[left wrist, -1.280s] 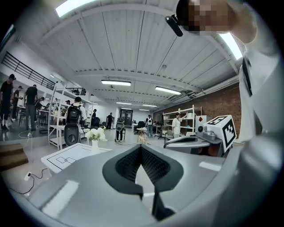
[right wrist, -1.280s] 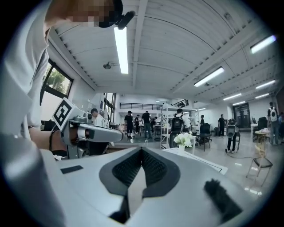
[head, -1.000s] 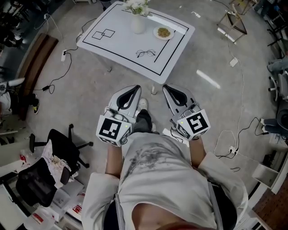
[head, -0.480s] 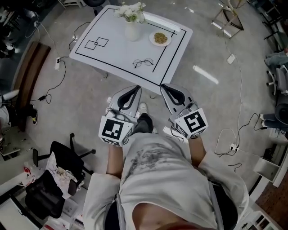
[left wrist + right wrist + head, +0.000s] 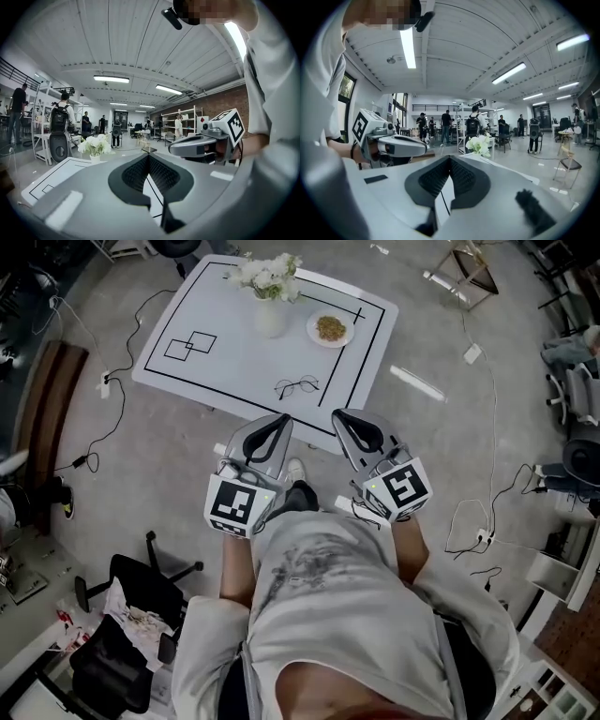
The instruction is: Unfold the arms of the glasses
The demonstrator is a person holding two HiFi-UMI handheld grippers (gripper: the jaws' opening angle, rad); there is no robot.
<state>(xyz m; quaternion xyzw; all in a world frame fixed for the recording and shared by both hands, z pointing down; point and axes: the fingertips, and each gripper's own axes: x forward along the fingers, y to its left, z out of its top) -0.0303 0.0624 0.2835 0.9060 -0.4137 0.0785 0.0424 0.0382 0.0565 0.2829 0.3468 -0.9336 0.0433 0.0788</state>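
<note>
The table (image 5: 239, 352) is smooth, matt white. The glasses (image 5: 297, 385) are thin wire. Left gripper (image 5: 280, 420) and right gripper (image 5: 339, 415): matt grey plastic, ribbed black pads (image 5: 135, 173).

Vase (image 5: 269, 319) w/ flowers (image 5: 266, 275), plate (image 5: 315, 332), chair (image 5: 98, 673)

On the bench (image 5: 225, 362) the glasses (image 5: 297, 385) lie near the front edge, the vase (image 5: 269, 315) behind them to the left, the plate (image 5: 330, 328) behind to the right. The left tool (image 5: 283, 420) and right tool (image 5: 338, 415) hang side by side before it.

The left tongs (image 5: 283, 419) and right tongs (image 5: 337, 414) have neared the table (image 5: 234, 362) and glasses (image 5: 297, 386).
</note>
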